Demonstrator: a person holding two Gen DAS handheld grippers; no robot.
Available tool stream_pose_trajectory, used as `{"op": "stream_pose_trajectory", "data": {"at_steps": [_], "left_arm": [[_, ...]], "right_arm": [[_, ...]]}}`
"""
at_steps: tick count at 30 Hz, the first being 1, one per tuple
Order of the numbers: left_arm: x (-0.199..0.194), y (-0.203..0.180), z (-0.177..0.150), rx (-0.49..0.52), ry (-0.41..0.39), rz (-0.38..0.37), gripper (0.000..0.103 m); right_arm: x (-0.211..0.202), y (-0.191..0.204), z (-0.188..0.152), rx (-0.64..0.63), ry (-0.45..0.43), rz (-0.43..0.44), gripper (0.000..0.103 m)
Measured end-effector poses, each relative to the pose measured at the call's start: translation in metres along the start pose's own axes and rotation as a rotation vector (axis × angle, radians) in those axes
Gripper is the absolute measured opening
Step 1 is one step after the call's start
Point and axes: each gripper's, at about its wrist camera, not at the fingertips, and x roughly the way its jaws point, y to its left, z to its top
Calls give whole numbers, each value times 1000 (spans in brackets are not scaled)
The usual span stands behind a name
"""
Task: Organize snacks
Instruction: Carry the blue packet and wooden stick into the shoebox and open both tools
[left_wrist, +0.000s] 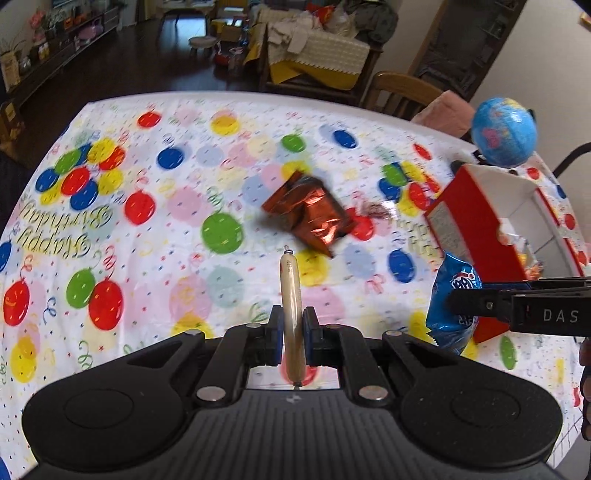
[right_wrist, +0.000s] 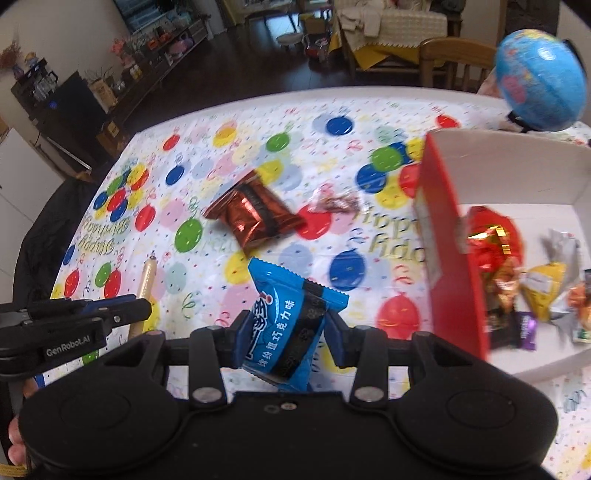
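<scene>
Left wrist view: we find the left hand-held gripper (left_wrist: 293, 325) clenched on a slim beige sausage stick in a clear wrapper (left_wrist: 290, 295), which stands upright between the blue pads, clear of the tabletop (left_wrist: 147, 229) and its balloon-print birthday cloth. We note a crumpled copper-brown foil snack packet (left_wrist: 308, 214) lying on the cloth beyond the stick, and a small clear-wrapped dark candy (left_wrist: 375, 211) just beside it.

Right wrist view: we find the right hand-held gripper (right_wrist: 284, 332) grasping a blue plastic snack packet with white lettering (right_wrist: 291, 321), pinched at its sides and lifted off the cloth. To its right stands a red cardboard box with a white interior (right_wrist: 450, 258), open at the top. Inside it we record several wrapped sweets, among them a red and gold foil piece (right_wrist: 493, 236) and a yellow wrapped piece (right_wrist: 545, 288). A blue globe (right_wrist: 541, 79) stands behind the box.
</scene>
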Motion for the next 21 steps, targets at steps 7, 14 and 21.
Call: {"op": "stream_pose_trajectory", "data": {"at_steps": [7, 14, 21], "left_arm": [[-14, -38, 9, 51, -36, -19, 11], [-21, -82, 18, 112, -66, -39, 11], [-23, -130, 26, 167, -100, -56, 11]], "right_arm": [[-34, -24, -3, 14, -73, -20, 40], [-66, -55, -6, 37, -132, -53, 40], [-91, -90, -7, 67, -181, -91, 40]]}}
